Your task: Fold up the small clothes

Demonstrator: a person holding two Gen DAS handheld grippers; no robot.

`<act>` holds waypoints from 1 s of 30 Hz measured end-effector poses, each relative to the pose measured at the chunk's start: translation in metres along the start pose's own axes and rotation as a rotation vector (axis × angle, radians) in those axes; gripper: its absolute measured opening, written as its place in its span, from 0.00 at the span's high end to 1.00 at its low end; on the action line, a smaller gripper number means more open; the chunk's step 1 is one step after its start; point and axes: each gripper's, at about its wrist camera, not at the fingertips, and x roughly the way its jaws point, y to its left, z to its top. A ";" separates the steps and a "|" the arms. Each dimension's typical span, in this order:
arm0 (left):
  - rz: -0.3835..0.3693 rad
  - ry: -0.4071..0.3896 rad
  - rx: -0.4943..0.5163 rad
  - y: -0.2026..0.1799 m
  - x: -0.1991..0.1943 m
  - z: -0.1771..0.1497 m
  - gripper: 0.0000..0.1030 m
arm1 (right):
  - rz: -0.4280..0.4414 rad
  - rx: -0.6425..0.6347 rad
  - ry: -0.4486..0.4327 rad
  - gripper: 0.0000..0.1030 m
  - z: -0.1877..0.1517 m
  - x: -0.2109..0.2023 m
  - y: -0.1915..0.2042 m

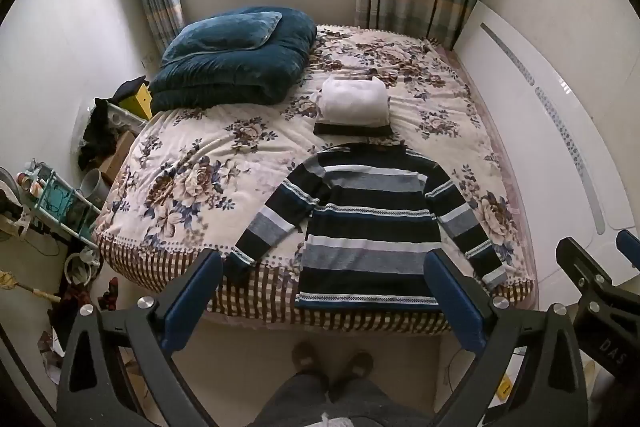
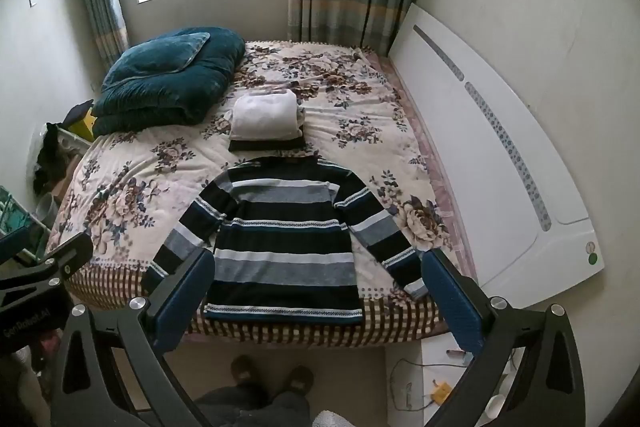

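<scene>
A striped sweater (image 1: 372,223) in black, grey, white and blue lies flat on the floral bed, sleeves spread, hem at the near edge; the right wrist view shows the same sweater (image 2: 284,243). Behind its collar sits a stack of folded clothes (image 1: 354,103), white on top of dark, also seen as folded clothes (image 2: 266,123). My left gripper (image 1: 324,291) hangs open above the near bed edge, nothing between its blue pads. My right gripper (image 2: 320,291) is likewise open and empty, held off the sweater's hem.
A folded teal quilt with a pillow (image 1: 232,63) fills the far left of the bed (image 1: 188,171). A white headboard (image 2: 492,155) runs along the right side. Clutter and a rack (image 1: 60,203) crowd the floor on the left. The person's feet (image 1: 332,363) stand before the bed.
</scene>
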 end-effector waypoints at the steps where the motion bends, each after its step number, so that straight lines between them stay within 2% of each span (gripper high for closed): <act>1: 0.001 0.001 0.001 0.000 0.000 0.000 0.00 | 0.001 0.001 -0.002 0.00 0.000 0.000 0.000; 30: 0.003 -0.010 0.003 0.000 0.000 0.000 0.00 | 0.002 0.001 -0.001 0.00 0.002 -0.003 -0.004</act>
